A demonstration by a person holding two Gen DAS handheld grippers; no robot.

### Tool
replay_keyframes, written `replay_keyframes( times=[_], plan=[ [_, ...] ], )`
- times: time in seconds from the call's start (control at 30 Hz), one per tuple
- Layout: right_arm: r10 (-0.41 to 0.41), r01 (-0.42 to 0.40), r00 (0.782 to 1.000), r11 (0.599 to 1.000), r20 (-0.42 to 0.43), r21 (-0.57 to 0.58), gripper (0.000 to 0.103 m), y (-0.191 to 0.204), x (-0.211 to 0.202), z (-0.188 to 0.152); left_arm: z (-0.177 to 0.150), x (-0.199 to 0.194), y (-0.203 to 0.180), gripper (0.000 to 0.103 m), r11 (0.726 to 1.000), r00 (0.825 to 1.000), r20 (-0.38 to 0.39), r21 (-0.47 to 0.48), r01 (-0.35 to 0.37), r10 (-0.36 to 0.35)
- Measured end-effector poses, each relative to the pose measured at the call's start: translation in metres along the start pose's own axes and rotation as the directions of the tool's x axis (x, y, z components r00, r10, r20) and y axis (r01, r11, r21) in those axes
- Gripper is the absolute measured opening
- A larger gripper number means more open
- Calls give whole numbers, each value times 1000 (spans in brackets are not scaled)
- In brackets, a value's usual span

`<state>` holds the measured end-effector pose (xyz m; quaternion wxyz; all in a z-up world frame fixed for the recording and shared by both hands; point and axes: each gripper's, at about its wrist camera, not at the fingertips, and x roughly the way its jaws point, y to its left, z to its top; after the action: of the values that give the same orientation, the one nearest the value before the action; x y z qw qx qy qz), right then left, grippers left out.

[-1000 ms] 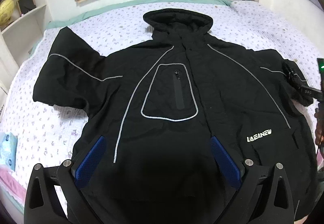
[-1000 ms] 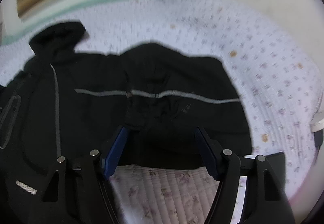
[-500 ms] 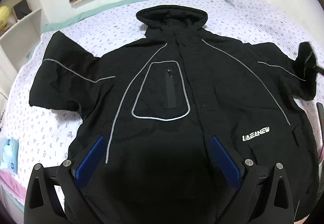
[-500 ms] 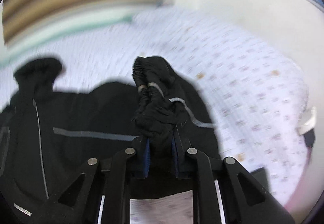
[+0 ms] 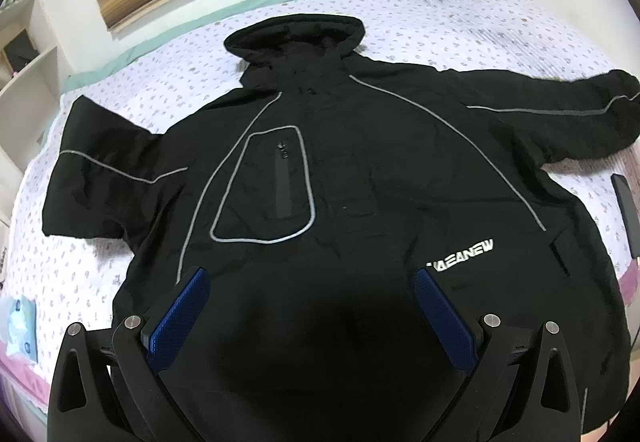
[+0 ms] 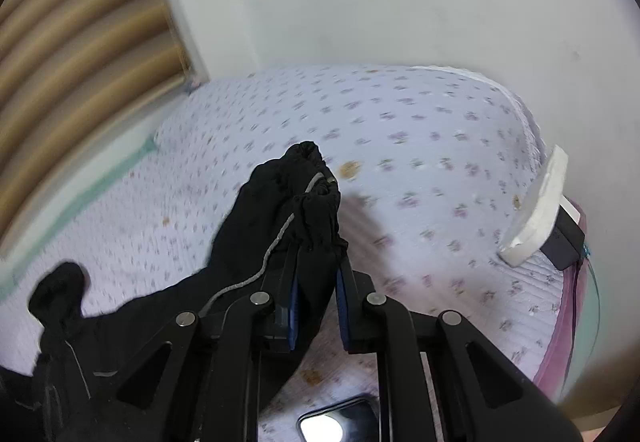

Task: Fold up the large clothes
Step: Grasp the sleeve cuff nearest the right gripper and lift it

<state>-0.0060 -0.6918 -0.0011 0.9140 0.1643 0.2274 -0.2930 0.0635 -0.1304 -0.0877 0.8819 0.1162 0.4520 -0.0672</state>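
Observation:
A black hooded jacket (image 5: 360,178) with grey piping and a white logo lies front up on the bed, hood at the far side. My left gripper (image 5: 310,288) is open and empty, hovering over the jacket's lower front. My right gripper (image 6: 316,262) is shut on the cuff end of the jacket's right sleeve (image 6: 296,210) and holds it stretched out to the right above the bedspread. That sleeve (image 5: 560,114) shows extended in the left wrist view. The other sleeve (image 5: 104,162) lies folded short at the left.
The bed (image 5: 460,22) has a white floral quilt with a green far edge. A dark phone (image 6: 336,422) lies near the front edge. A white block and black box (image 6: 540,214) sit at the bed's right edge by the wall. Shelves (image 5: 24,82) stand left.
My right gripper closed on the bunched right sleeve, lifted it and pulled it outward to the right, straightening it. My left gripper stayed open over the jacket's lower front.

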Motion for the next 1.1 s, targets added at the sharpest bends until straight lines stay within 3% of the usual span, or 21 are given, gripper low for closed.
replay_keyframes(
  times=[0.07, 0.17, 0.23, 0.27, 0.33, 0.4, 0.47, 0.5, 0.53, 0.57, 0.73, 0.87, 1.0, 1.1],
  plan=[
    [10, -10, 1000, 1000, -29, 10, 17, -9, 10, 2, 1, 1, -7, 102, 1000, 1000, -5, 13, 4, -4],
    [19, -19, 989, 1000, -147, 2, 20, -16, 48, -12, 1, 1, -17, 102, 999, 1000, -7, 42, 4, -4],
    [63, -57, 979, 998, -195, 35, 29, -25, 61, -21, -1, 0, -23, 102, 998, 1000, -5, 65, 1, -1],
    [83, -72, 976, 996, -201, 58, 31, -29, 64, -24, -1, 0, -25, 102, 997, 1000, -4, 76, -3, 3],
    [166, -146, 969, 982, -183, 117, 47, -38, 64, -29, -1, 1, -28, 102, 996, 1000, -6, 91, -10, 10],
    [228, -206, 960, 968, -160, 147, 56, -41, 62, -30, -1, 2, -29, 102, 996, 1000, -10, 94, -7, 8],
    [226, -207, 961, 970, -162, 127, 56, -37, 64, -27, 1, 2, -31, 102, 996, 1000, -12, 92, 0, 1],
    [211, -196, 962, 976, -172, 99, 50, -30, 66, -26, 1, 2, -32, 102, 996, 1000, -13, 92, 6, -4],
    [187, -180, 967, 982, -174, 60, 36, -23, 66, -25, 1, 1, -34, 102, 996, 1000, -12, 93, 9, -7],
    [169, -166, 972, 986, -165, 30, 15, -16, 63, -23, 0, 0, -35, 102, 995, 1000, -9, 94, 10, -9],
    [113, -112, 993, 991, -21, 79, 14, -23, 34, -3, 1, 1, -29, 102, 997, 1000, -5, 76, 7, -7],
    [20, -19, 993, 1000, -115, 13, 14, -5, 60, -12, 3, 17, -17, 102, 999, 998, -50, 22, 34, -32],
    [23, -37, 986, 996, -164, -81, 14, 28, 64, -27, 1, 21, -5, 102, 996, 995, -56, -23, 80, -82],
    [129, -156, 978, 974, -162, -166, 14, 82, 41, -29, 1, 14, -1, 102, 998, 998, -23, -15, 65, -65]
  ],
)
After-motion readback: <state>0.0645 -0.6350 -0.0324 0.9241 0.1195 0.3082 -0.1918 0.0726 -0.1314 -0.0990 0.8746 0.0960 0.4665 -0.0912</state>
